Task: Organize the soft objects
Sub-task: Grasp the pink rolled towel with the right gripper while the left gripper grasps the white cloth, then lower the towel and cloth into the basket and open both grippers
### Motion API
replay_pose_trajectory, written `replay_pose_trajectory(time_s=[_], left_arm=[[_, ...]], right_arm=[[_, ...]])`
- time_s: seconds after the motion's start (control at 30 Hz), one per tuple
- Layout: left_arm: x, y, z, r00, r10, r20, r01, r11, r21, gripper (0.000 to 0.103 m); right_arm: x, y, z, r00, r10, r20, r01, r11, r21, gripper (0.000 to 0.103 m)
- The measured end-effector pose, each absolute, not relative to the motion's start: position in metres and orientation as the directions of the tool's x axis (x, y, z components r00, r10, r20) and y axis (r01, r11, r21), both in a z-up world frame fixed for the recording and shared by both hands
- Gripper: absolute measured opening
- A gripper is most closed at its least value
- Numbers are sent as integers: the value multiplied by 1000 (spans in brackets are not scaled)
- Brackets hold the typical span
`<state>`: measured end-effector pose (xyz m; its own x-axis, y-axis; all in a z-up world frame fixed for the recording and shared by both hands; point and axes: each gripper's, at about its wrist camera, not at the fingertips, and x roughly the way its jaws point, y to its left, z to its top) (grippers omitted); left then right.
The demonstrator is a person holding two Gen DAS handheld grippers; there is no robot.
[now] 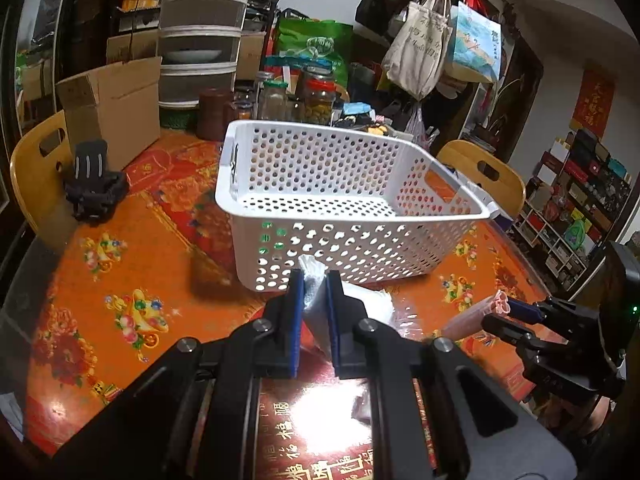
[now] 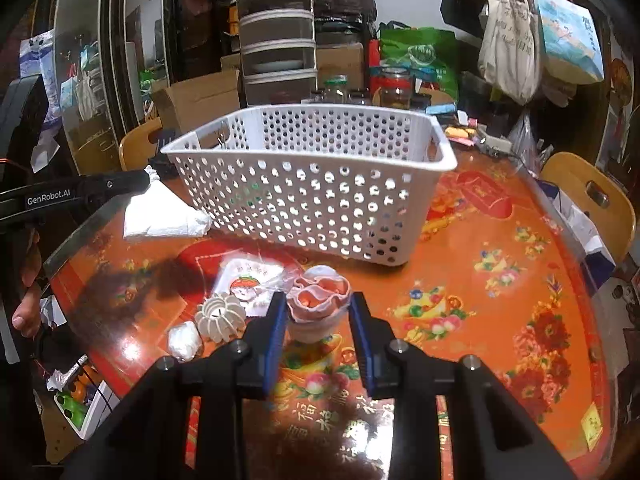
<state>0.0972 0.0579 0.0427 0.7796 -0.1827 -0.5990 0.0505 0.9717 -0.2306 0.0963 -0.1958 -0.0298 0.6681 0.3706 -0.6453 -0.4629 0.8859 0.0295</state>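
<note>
Left gripper (image 1: pixel 314 294) pinching white tissue wad (image 1: pixel 311 280), lifted just near white perforated basket (image 1: pixel 344 200). Loose bits on orange tablecloth (image 2: pixel 500 280): white ribbed foam sleeve (image 2: pixel 220 316), small white wad (image 2: pixel 184 340). Right gripper (image 2: pixel 318 320) clamped on pink rolled cloth (image 2: pixel 320 296), near side of basket. Looks like carry step; next, both go over rim, drop in.

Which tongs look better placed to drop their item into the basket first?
Probably left: the left tongs hold the white cloth right against the basket wall, while the right tongs, holding the pink roll, sit farther back.
</note>
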Motion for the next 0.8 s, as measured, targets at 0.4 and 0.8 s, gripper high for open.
replay_pose_trajectory(time_s=[0.4,0.8], left_arm=[[75,61,83,815,-183,-549,65,972,-226,10],[76,68,132,845,-188,-501,73,968,-239,10]], right_arm=[[80,-204,15,712,388,-586,-473,881,8,30],[91,-198,71,759,387,-523,-472,881,-34,30]])
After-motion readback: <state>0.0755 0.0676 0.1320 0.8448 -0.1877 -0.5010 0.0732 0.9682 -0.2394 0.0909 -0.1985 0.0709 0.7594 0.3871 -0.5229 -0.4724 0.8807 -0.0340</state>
